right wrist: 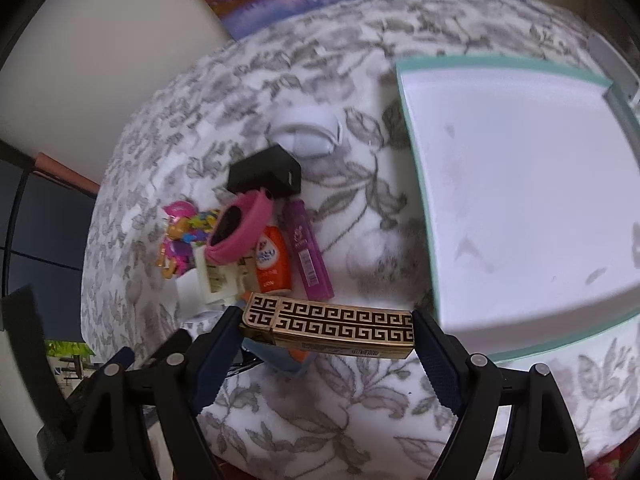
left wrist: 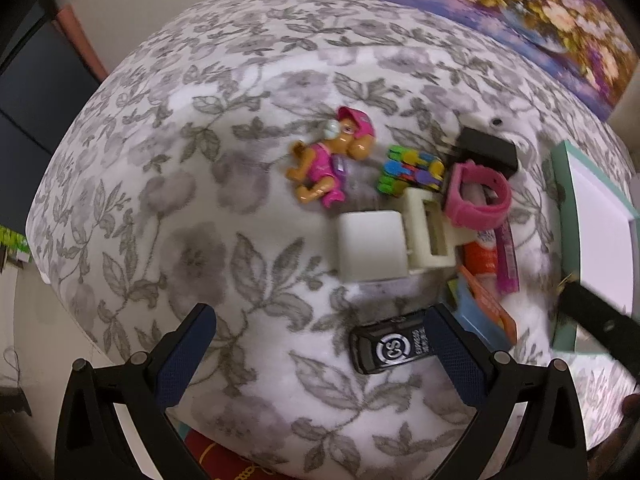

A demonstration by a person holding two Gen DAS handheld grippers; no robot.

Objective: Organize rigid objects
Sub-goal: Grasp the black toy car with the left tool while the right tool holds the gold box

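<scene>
A pile of small objects lies on a floral blanket [left wrist: 240,160]: a pink toy dog [left wrist: 332,156], a colourful clip toy [left wrist: 412,172], a pink watch band [left wrist: 478,196], a black charger [left wrist: 486,148], a cream plastic piece [left wrist: 428,232] and a white cube [left wrist: 370,246]. My left gripper [left wrist: 320,344] is open and empty, its right finger beside a black "CS" lighter [left wrist: 390,346]. My right gripper [right wrist: 326,336] is shut on a gold-and-black patterned box [right wrist: 332,330], just left of a teal-rimmed white tray [right wrist: 520,200].
An orange packet [right wrist: 272,260] and a purple lighter [right wrist: 308,252] lie by the pile. A white earbud case [right wrist: 310,134] sits behind the charger. A flower painting [left wrist: 520,20] leans on the wall. The blanket's edge drops off at the left.
</scene>
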